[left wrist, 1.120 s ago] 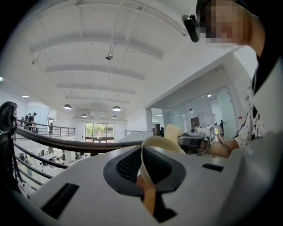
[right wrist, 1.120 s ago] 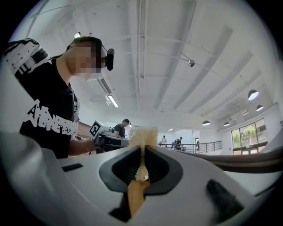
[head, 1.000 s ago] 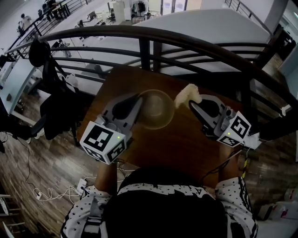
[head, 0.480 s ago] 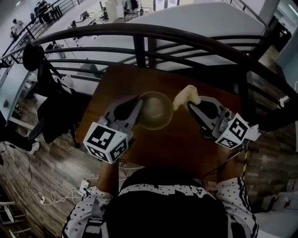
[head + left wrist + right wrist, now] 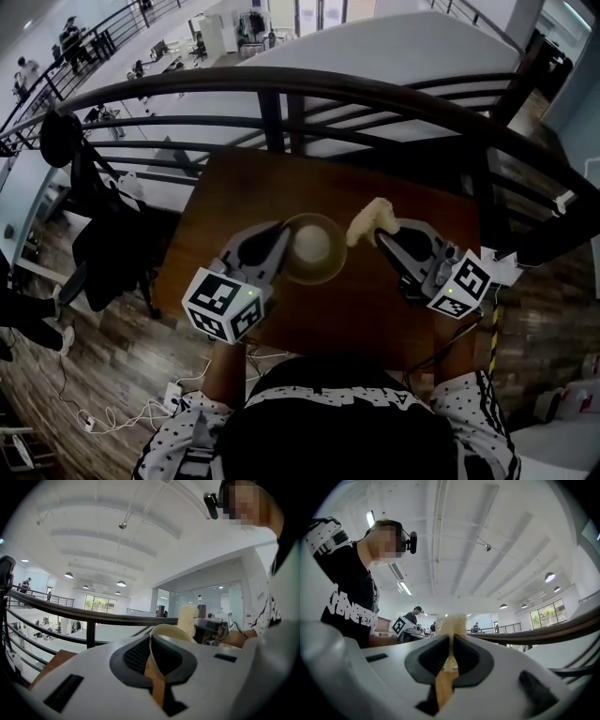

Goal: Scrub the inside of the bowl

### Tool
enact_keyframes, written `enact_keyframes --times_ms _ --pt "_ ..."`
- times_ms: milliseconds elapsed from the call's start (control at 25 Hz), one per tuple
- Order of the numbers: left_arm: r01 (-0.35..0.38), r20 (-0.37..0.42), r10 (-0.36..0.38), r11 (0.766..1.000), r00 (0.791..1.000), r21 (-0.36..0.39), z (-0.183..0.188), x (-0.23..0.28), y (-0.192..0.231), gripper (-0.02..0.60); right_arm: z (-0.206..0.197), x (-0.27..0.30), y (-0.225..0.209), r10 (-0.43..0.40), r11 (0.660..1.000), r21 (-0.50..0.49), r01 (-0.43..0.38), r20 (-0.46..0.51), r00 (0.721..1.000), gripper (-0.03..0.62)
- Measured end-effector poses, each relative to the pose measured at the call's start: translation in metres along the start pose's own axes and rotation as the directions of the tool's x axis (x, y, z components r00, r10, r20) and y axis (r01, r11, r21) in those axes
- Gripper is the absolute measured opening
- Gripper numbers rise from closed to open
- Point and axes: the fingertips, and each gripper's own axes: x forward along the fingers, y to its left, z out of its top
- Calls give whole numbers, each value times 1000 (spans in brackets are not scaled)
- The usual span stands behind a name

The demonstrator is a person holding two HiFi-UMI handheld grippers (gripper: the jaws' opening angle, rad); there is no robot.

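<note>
A pale bowl (image 5: 312,247) sits over the brown table (image 5: 366,305), its mouth facing up. My left gripper (image 5: 282,244) is shut on the bowl's left rim; in the left gripper view that thin rim (image 5: 164,631) runs between the jaws. My right gripper (image 5: 381,235) is shut on a yellowish sponge (image 5: 372,218), held just outside the bowl's right edge, apart from it. In the right gripper view the sponge (image 5: 452,622) stands up between the jaws. The sponge (image 5: 188,617) also shows beyond the bowl in the left gripper view.
A dark curved railing (image 5: 281,89) runs along the table's far side, with an open hall below it. A dark coat (image 5: 103,220) hangs at the left. Cables (image 5: 103,408) lie on the wooden floor.
The left gripper and the bowl have sunk a little toward the table and look smaller. The sponge keeps its place beside the bowl's right rim.
</note>
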Motion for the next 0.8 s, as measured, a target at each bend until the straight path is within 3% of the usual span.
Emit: enact_keyframes --times_ms 800 --pt "-7 -108 -1 997 994 -72 -59 12 4 23 -25 -3 10 -55 998 24 56 -52 997 40"
